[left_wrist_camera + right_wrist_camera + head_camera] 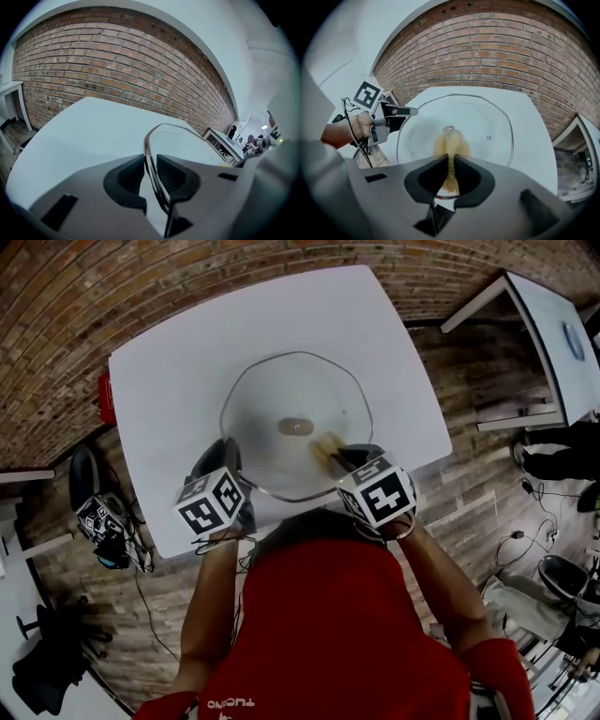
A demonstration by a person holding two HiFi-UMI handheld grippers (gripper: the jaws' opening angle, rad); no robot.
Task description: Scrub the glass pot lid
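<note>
Slippage is the main risk. The left gripper [150,174] is clamped on the rim of the glass pot lid [183,140], which stretches ahead of its jaws. The right gripper [449,174] pinches a yellow scrub pad [451,145] just beyond its tips, seemingly on the glass; hard strokes could twist the lid free or skid it across the table [84,126].
</note>
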